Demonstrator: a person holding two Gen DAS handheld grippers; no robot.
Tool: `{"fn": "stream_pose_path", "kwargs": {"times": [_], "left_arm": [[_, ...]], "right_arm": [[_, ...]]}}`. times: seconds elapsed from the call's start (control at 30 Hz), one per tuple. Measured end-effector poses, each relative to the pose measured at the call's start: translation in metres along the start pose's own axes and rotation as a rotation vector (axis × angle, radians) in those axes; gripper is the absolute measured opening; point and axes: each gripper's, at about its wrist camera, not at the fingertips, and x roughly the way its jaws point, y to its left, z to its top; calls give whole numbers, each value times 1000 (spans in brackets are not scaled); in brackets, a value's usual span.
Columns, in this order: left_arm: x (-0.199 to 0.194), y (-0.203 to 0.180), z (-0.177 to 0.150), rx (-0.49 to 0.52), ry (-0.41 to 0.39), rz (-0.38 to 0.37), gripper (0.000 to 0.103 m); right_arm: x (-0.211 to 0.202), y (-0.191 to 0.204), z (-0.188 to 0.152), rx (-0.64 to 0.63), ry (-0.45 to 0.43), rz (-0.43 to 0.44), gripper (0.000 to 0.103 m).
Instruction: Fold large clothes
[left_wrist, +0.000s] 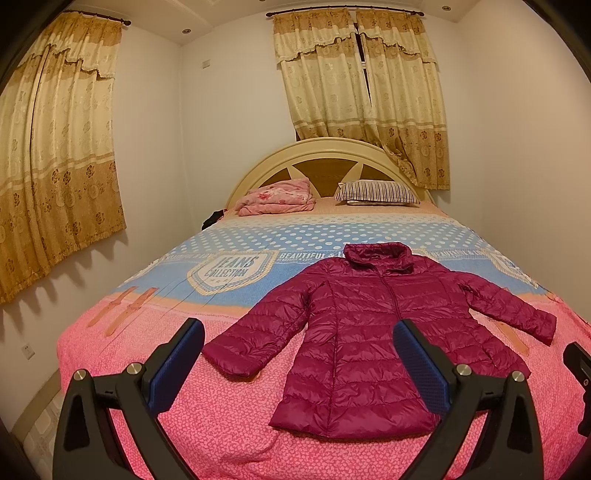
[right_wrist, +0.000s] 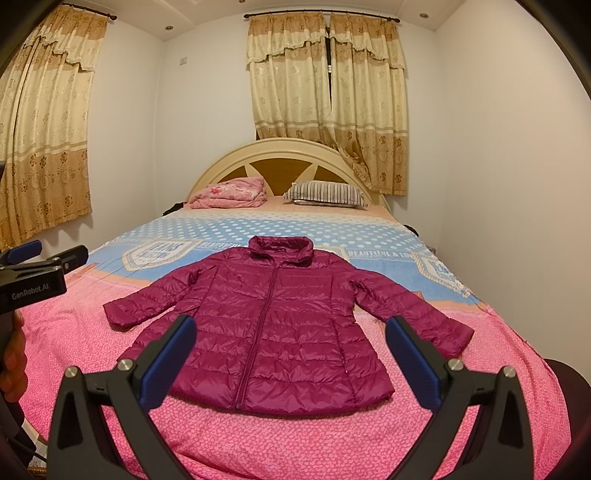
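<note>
The magenta quilted jacket (right_wrist: 273, 325) lay flat and face up on the near half of the bed (right_wrist: 258, 439), zipped closed, its collar pointing toward the headboard (right_wrist: 280, 155) and its hem toward the foot. Both sleeves were spread out to the sides, angled down and away from the body, their cuffs resting on the pink patterned part of the bedspread. The upper part of the jacket overlapped the blue printed band of the cover. The left gripper (left_wrist: 299, 354) hovered above the foot of the bed with its two blue-padded fingers spread wide apart and nothing between them; in its own view the jacket's left sleeve and lower body showed in the gap. The right gripper (right_wrist: 291, 350) was likewise held wide open and empty, above the hem, with the jacket's body framed between its fingers. Neither tool touched the fabric. In the right wrist view the left gripper showed at the left edge, held in a hand (right_wrist: 13, 354). At the head of the bed a folded pink blanket (right_wrist: 229, 192) sat beside a striped pillow (right_wrist: 325, 194), well apart from the jacket. Patterned beige curtains (right_wrist: 325, 99) hung behind the headboard and on the left wall.
</note>
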Motion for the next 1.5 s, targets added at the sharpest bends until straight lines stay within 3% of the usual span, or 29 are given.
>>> {"fn": "stream_pose_path", "kwargs": {"times": [0.67, 0.93, 1.27, 1.5], "left_arm": [[1, 2, 1, -4, 1, 4, 102], [24, 0, -7, 8, 32, 17, 102], [112, -13, -28, 31, 148, 48, 102], [170, -40, -37, 90, 195, 31, 102]], "right_arm": [[3, 3, -3, 1, 3, 9, 103], [21, -11, -12, 32, 28, -8, 103], [94, -96, -52, 236, 194, -113, 102], [137, -152, -62, 328, 288, -189, 93]]}}
